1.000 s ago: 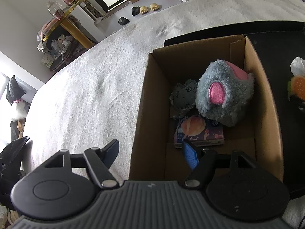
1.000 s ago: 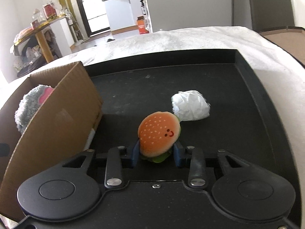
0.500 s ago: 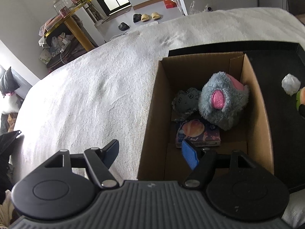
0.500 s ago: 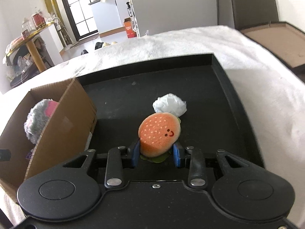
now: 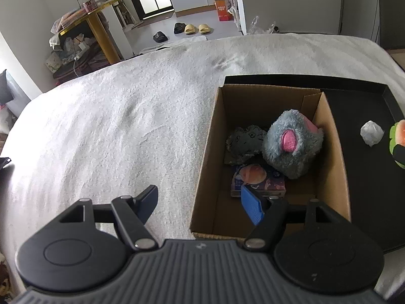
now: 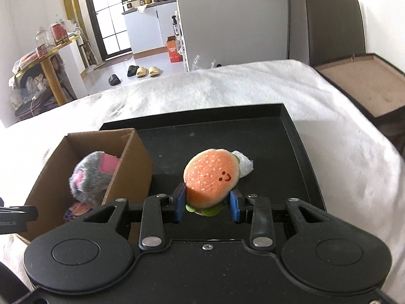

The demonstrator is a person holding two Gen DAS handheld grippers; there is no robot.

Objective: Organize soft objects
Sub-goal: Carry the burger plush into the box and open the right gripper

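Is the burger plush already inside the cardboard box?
No, the burger plush is clamped between the right gripper jaws over the black tray, to the right of the cardboard box.

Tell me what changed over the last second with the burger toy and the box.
The right gripper lifted the burger toy up off the black tray, its grip unchanged. The left gripper backed up from the box, jaws open and empty. The grey plush in the box and the white wad on the tray stayed put.

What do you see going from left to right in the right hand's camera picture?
Cardboard box → grey plush toy inside it → burger toy in the right gripper → white crumpled ball → brown box.
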